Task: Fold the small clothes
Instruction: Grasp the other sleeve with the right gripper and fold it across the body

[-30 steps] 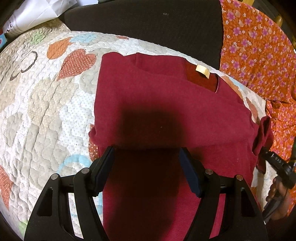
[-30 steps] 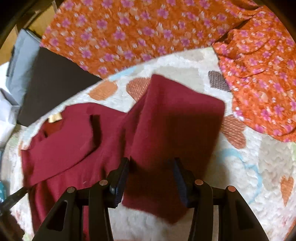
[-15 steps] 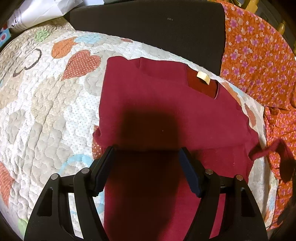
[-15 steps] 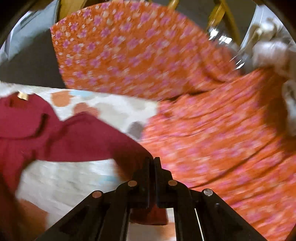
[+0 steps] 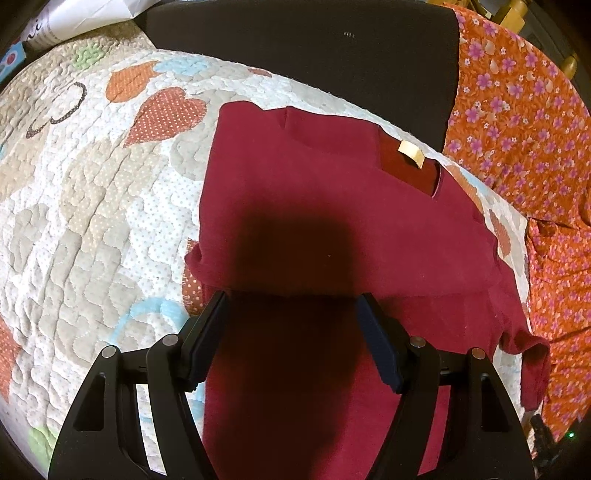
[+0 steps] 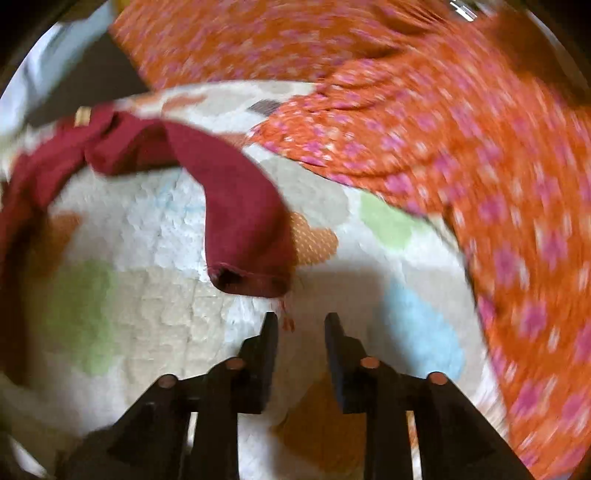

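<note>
A dark red shirt lies flat on a heart-patterned quilt, collar and tan label at the far side. My left gripper stands open over the shirt's body, casting a shadow on it, with nothing pinched. In the blurred right wrist view, the shirt's sleeve lies stretched out across the quilt, its cuff just beyond my right gripper. That gripper's jaws are opening and nothing is between them. The same sleeve shows at the shirt's right side.
An orange cloth with pink flowers is bunched along the right edge of the quilt and fills the right of the right wrist view. A black panel lies behind the shirt, white paper at the far left.
My right gripper shut on the sleeve, drew it out sideways away from the shirt's body, then let it go; the sleeve now lies extended. The left gripper has stayed put.
</note>
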A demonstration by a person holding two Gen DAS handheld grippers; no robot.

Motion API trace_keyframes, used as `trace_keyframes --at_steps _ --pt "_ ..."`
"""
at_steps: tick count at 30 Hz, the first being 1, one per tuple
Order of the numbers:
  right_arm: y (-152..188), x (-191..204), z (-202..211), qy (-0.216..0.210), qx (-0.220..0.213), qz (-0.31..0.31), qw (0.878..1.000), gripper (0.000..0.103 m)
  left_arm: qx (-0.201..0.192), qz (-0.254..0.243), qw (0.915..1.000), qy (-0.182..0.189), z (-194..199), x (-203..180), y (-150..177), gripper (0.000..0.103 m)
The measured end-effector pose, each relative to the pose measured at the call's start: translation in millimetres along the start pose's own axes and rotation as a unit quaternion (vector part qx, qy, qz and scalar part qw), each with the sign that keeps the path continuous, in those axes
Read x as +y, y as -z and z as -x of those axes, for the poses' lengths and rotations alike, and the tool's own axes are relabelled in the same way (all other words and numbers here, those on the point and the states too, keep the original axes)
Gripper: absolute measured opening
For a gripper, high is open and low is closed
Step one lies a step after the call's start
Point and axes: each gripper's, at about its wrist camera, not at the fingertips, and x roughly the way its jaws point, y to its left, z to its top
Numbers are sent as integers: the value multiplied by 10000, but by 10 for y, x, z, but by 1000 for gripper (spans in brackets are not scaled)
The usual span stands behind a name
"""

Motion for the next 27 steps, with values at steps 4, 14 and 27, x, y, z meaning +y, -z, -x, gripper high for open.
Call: trace_keyframes --at_steps 4,14,27 --pt "-89 -262 26 -576 -248 -1447 9875 29 9 -79 10000 -19 -8 -39 21 71" --pt "-308 -230 -583 -1137 655 -2420 9614 30 44 -121 9999 19 -22 -58 15 71" --pt "-967 -133 153 -896 -596 -1736 9789 5 -63 111 9998 138 112 53 -50 71"
